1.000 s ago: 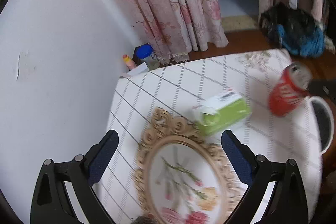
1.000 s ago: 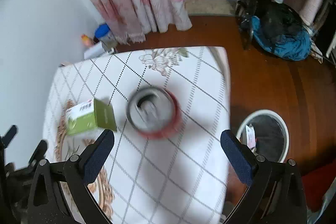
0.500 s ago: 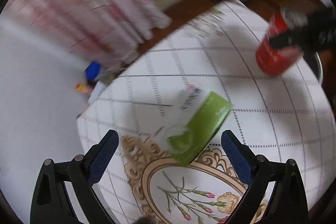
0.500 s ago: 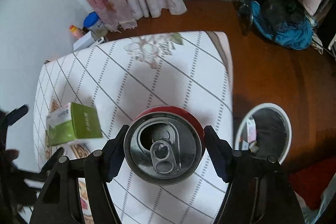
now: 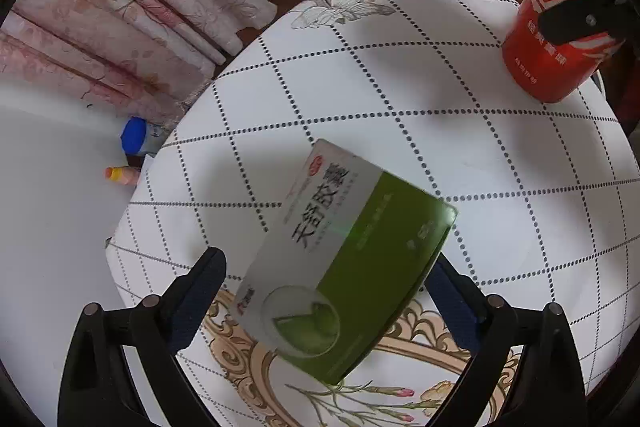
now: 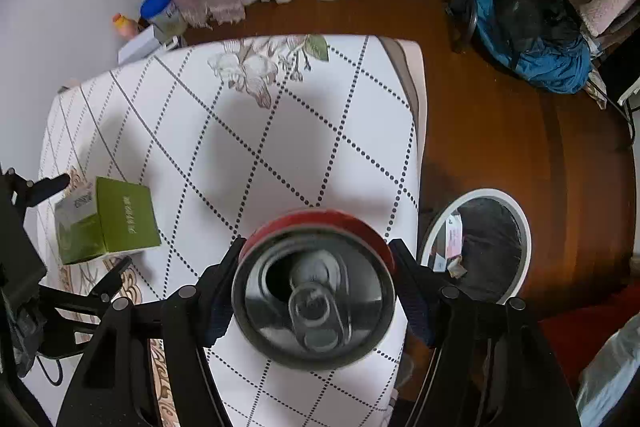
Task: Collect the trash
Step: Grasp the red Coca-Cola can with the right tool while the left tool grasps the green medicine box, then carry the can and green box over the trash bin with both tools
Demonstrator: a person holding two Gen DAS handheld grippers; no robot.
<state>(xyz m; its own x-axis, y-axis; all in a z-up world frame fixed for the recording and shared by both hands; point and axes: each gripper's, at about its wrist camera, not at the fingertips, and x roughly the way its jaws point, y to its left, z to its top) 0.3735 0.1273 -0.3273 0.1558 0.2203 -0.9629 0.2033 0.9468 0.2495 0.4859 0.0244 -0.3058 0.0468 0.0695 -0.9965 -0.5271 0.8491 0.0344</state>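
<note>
Change: right gripper [image 6: 316, 287], wide open a second ago, now clamps the red can [image 6: 314, 291]; can ready for the bin [image 6: 478, 247] beside the worktop [image 6: 256, 131].
Left gripper [image 5: 328, 291]: moved in on the green box [image 5: 348, 259]; fingers wide, box between them, not yet gripped.
Box: lying on worktop.

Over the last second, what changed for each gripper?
Right gripper closed its fingers on the red can, which was free a second ago. Left gripper moved in so the green box sits between its open fingers, not gripped. Box and bin stayed put.
</note>
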